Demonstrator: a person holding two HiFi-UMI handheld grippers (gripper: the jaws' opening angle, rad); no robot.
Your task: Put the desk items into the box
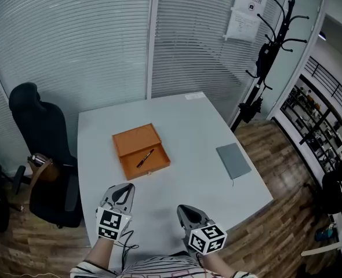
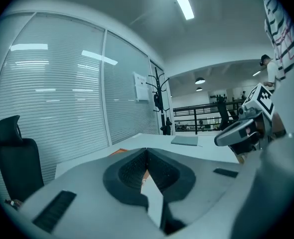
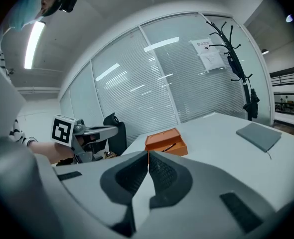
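An orange box (image 1: 141, 151) lies open on the white table (image 1: 200, 184), lid flat behind it, and a dark pen (image 1: 145, 158) rests inside. A grey notebook (image 1: 233, 160) lies to its right. My left gripper (image 1: 122, 191) and right gripper (image 1: 186, 213) hover side by side over the table's near edge, both shut and empty. The right gripper view shows the box (image 3: 166, 142), pen (image 3: 169, 146) and notebook (image 3: 259, 135) beyond the shut right gripper (image 3: 148, 158). The shut left gripper (image 2: 147, 156) points toward the notebook (image 2: 185, 140).
A black office chair (image 1: 43, 149) stands at the table's left side. A black coat rack (image 1: 264, 62) stands beyond the far right corner. Glass walls with blinds (image 1: 101, 45) close off the back. Wooden floor (image 1: 287, 172) surrounds the table.
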